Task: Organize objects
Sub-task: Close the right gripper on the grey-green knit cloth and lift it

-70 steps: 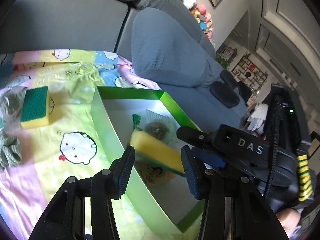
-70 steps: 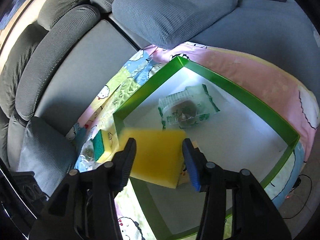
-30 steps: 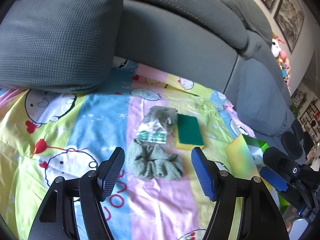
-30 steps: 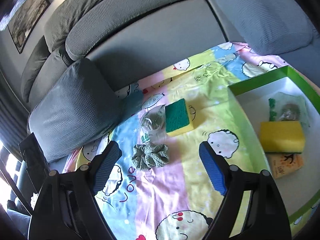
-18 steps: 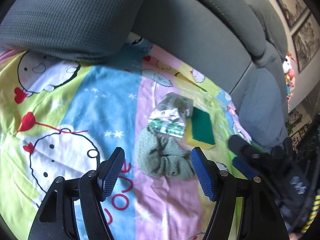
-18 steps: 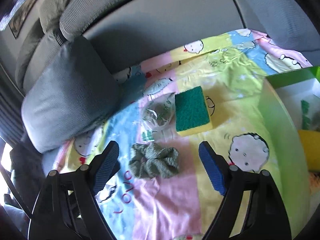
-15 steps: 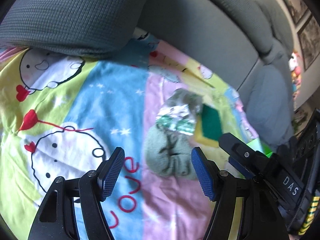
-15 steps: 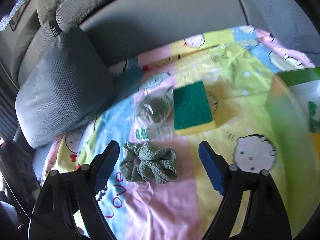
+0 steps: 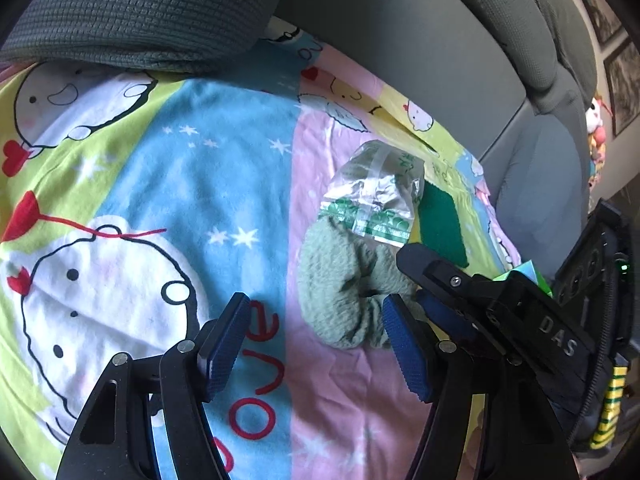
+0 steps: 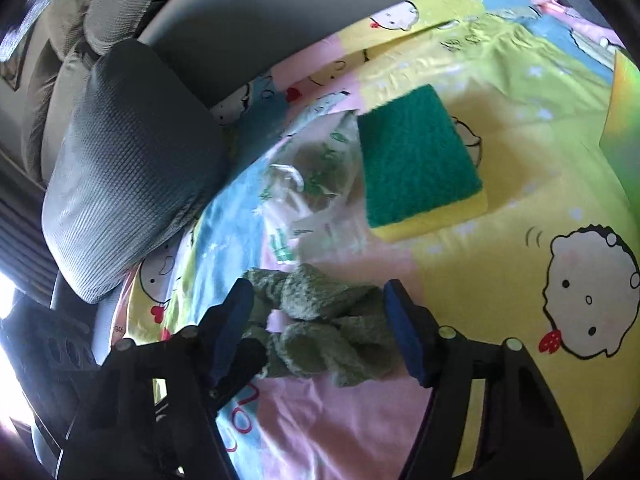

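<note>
A green knitted scrunchie (image 10: 316,300) lies on the cartoon blanket (image 10: 500,280). My right gripper (image 10: 318,320) is down around it, one blue pad at each end, jaws closing; the cloth does not look squeezed. Just beyond it are a clear plastic packet (image 10: 316,184) and a yellow sponge with a green top (image 10: 412,160). In the left wrist view the scrunchie (image 9: 340,288) lies just ahead of my left gripper (image 9: 316,344), which is open and holds nothing. The right gripper (image 9: 416,280) comes in from the right there, below the packet (image 9: 376,196) and sponge (image 9: 440,220).
A grey cushion (image 10: 128,160) rests on the blanket's far left, against the grey sofa back (image 9: 420,40). The wall of the green box (image 10: 624,128) shows at the right edge. Open blanket (image 9: 160,200) stretches left of the scrunchie.
Both grippers swung away from the green box to the loose items and came down. The right gripper's jaws narrowed around the scrunchie; the left stayed at the same width.
</note>
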Available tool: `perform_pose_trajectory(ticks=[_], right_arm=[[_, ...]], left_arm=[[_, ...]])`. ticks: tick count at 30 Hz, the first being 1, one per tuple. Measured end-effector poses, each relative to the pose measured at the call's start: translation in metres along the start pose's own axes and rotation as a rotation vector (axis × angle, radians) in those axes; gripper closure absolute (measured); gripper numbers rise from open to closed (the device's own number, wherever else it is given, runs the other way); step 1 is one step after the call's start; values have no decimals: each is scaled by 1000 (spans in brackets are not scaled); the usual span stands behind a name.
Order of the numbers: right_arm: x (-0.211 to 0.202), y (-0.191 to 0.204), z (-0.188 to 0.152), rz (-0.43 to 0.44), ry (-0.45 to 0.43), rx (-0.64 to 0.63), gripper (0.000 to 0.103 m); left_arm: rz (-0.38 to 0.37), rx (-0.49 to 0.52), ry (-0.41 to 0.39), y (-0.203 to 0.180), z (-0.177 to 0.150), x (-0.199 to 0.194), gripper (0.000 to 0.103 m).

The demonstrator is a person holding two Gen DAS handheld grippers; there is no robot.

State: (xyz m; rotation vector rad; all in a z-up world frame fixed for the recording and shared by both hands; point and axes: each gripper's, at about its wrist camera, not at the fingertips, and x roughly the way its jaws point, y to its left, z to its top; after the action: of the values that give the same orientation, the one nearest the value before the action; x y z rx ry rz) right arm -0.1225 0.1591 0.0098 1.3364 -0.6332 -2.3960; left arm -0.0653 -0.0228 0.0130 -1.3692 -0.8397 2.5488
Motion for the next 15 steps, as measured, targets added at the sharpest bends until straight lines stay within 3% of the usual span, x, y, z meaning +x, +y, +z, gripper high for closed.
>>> perform_pose_trajectory(ticks=[3,11,15], right_arm=[[-3,-2,2,6,-13,8,37],[11,-3,1,10,10,-7,37],[16,1,-2,51,58,-24,55]], left_arm=[[-4,3,0,-1,1,0,35],[-19,57,24,-14,-3,7,59],[-12,93,37,-23,-6,12,67]])
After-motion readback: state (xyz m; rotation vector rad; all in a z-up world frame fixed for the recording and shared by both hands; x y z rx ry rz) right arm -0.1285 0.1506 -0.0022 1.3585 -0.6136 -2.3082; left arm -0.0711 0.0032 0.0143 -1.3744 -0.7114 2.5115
